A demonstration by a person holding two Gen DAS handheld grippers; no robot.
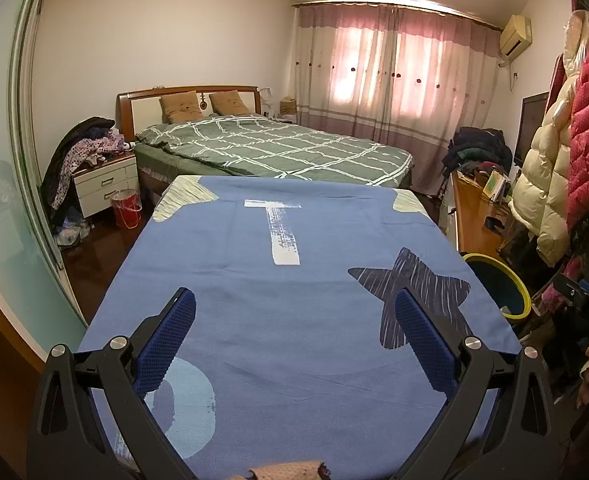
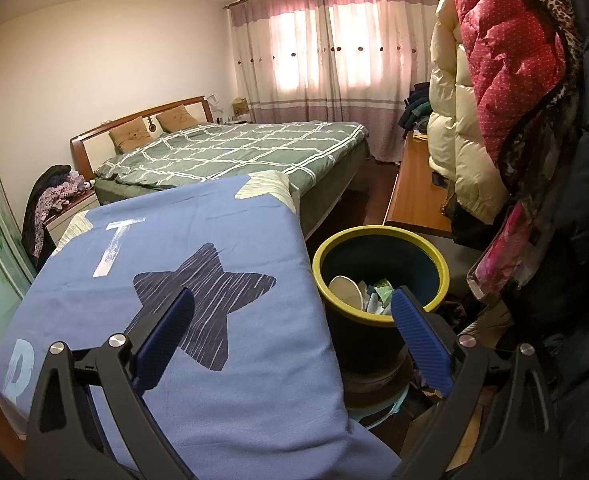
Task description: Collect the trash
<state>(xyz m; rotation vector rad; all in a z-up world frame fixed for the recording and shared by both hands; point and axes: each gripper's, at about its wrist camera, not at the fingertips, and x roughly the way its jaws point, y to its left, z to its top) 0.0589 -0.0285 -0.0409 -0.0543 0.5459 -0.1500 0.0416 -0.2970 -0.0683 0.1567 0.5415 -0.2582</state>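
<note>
Your left gripper point(image 1: 294, 320) and right gripper point(image 2: 292, 316) both gape wide w/ nothing held, hovering over the blue cloth point(image 1: 294, 240), since the trash point(image 2: 368, 294) already sits in the yellow-rimmed bin point(image 2: 378, 234) beside it.

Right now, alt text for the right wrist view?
The open right gripper hovers empty over the edge of a blue star-print cloth, beside a yellow-rimmed bin holding paper trash. Behind are a green plaid bed and hanging coats.
</note>
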